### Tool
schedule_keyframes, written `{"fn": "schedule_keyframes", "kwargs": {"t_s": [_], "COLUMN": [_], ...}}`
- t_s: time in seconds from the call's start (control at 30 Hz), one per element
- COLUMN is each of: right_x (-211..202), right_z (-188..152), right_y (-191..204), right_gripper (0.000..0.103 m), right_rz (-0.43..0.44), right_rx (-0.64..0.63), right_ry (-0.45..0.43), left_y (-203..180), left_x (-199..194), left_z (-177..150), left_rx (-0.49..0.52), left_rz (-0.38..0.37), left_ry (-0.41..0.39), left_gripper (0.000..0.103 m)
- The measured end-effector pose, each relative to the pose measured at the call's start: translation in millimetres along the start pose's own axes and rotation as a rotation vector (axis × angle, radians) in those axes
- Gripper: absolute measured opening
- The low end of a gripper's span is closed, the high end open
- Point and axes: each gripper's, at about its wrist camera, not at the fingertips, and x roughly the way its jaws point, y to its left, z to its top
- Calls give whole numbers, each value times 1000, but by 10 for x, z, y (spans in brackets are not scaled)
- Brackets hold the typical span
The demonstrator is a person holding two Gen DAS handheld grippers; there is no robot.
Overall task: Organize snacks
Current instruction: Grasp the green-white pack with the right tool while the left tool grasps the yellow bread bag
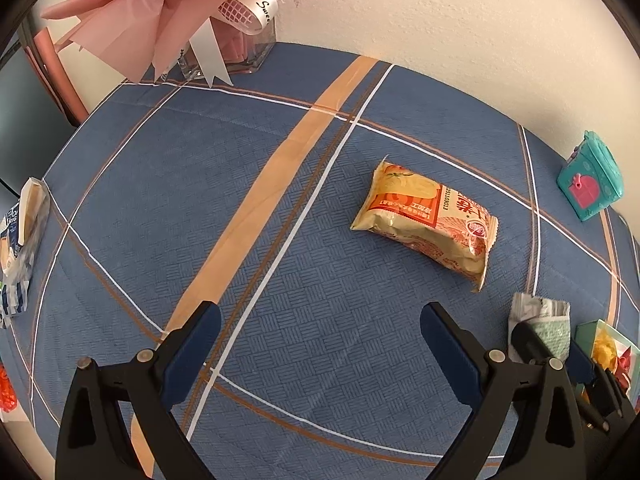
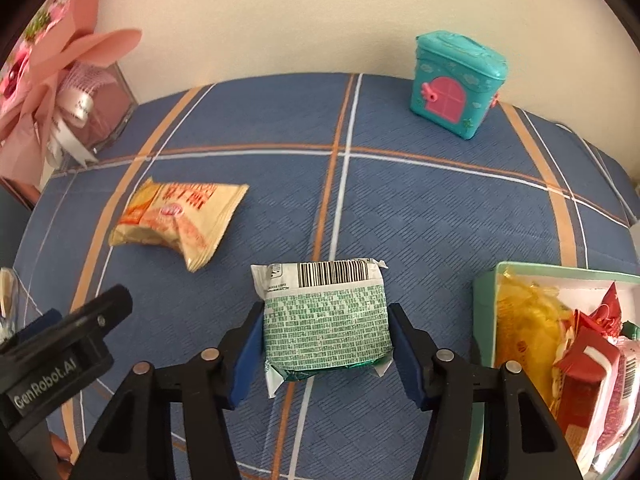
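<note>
Sitting squarely between the right tongs (image 2: 326, 346), the green-and-white snack packet (image 2: 326, 320) lies flat on the blue plaid tabletop (image 2: 420, 216), barcode end pointing away from the tongs, whose blue pads touch its two side edges in a grip. The open snack box (image 2: 486, 292) stands just beside the packet, on its right, so the carry looks short and sideways. The left tongs (image 1: 320, 344) hang wide and hold nothing; the yellow-and-red crisp bag (image 1: 428, 220) lies beyond them, left of the packet, its long axis slanted.
</note>
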Motion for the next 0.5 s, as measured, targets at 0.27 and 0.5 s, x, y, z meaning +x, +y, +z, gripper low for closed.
{"fn": "schedule_keyframes", "kwargs": {"t_s": [0.27, 0.5], "right_x": [-77, -103], "right_z": [123, 165], "right_y": [-159, -246], "right_gripper": [62, 62], "right_rz": [22, 65], "right_rx": [55, 89], "right_ry": [-49, -73], "left_y": [-111, -241], "left_x": [2, -85], "left_z": [7, 200], "left_rx": [-11, -9], "left_rz": [-55, -55], "left_ry": [27, 15], "left_gripper": [100, 100]}}
